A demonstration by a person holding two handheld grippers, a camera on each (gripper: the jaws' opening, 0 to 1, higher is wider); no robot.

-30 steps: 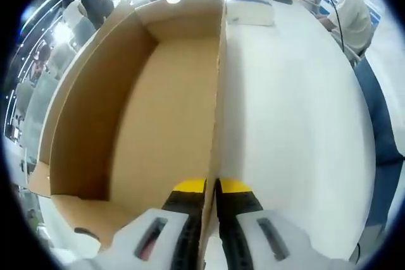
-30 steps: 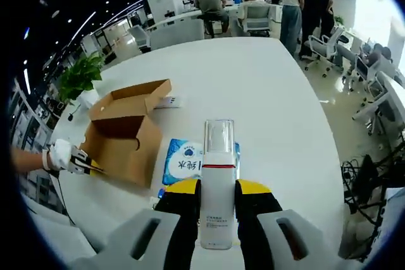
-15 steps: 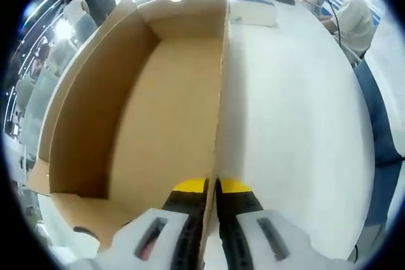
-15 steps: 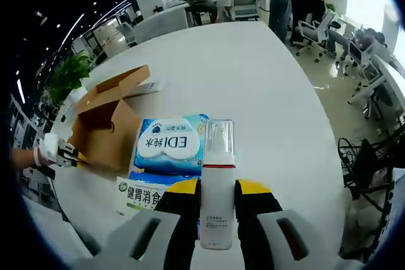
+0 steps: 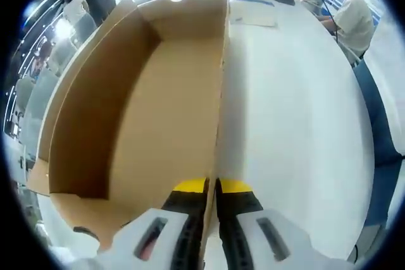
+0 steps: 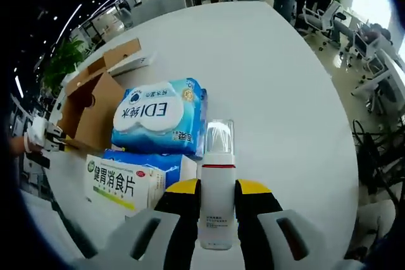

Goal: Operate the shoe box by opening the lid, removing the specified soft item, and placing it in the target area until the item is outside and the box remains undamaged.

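We're mid-placing: R gripper (image 6: 216,202) pinches pump bottle (image 6: 216,184) bottom centre, L gripper (image 5: 211,189) clamps box wall (image 5: 220,93); next, lower bottle.

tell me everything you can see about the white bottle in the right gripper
The white bottle is a slim, upright pump-type container, apparently plastic, with a clear cap on top, a thin red band beneath the cap, and small dark print low on its white body. The right gripper is shut on it, its yellow-tipped jaws pressing both sides of the lower body. It is held above the white table, just in front of the blue wipes pack; whether it touches the pack cannot be told.
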